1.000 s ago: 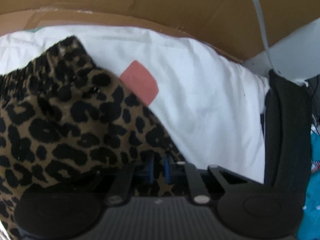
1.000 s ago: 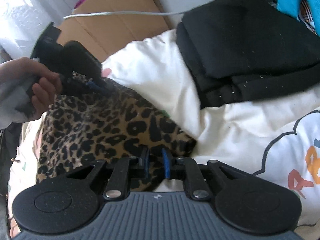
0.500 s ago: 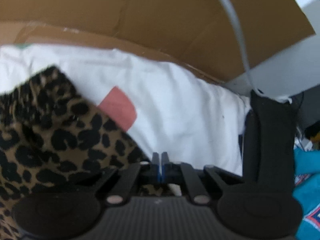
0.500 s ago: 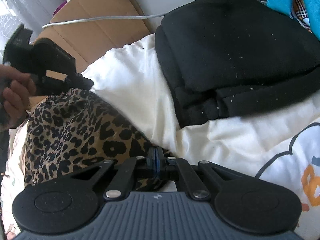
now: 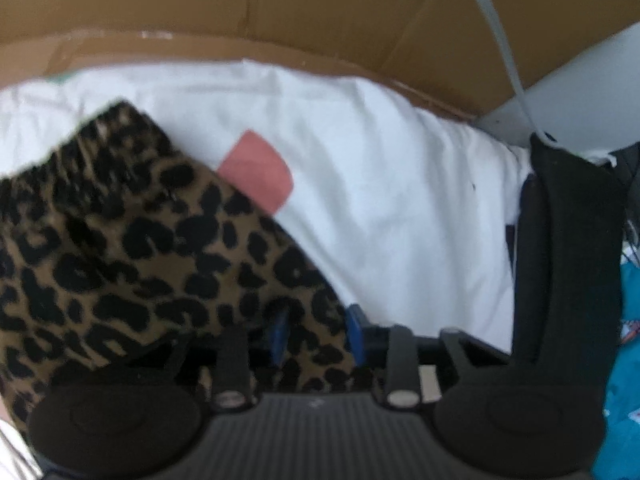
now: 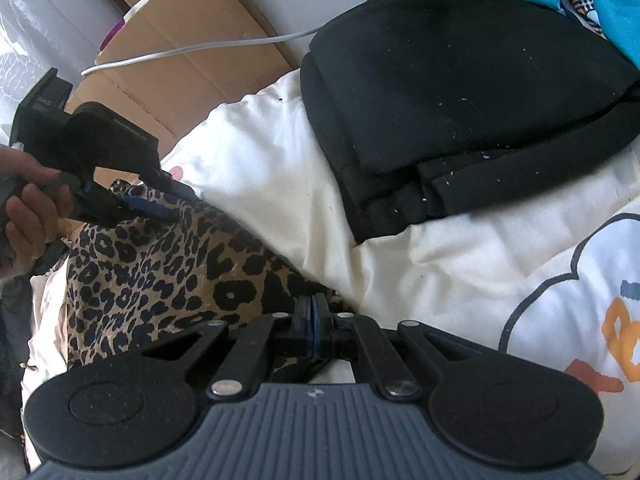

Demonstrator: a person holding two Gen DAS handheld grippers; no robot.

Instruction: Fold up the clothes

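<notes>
The leopard-print garment (image 6: 168, 276) is lying at lower left on the white bedding (image 6: 280, 184), only partly folded — a folded black garment (image 6: 460, 92) is already sitting at upper right. The right gripper (image 6: 311, 320) is pinching the leopard edge with closed jaws, while the left gripper (image 5: 316, 330) is opening its jaws with cloth between them — more folding is likely remaining.

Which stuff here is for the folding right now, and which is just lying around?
For the folding:
- leopard-print fabric garment
- left gripper, jaws opening, cloth between them
- right gripper, shut on the garment's edge

Just lying about:
- folded black garment
- brown cardboard box
- white cable
- white printed bedsheet
</notes>
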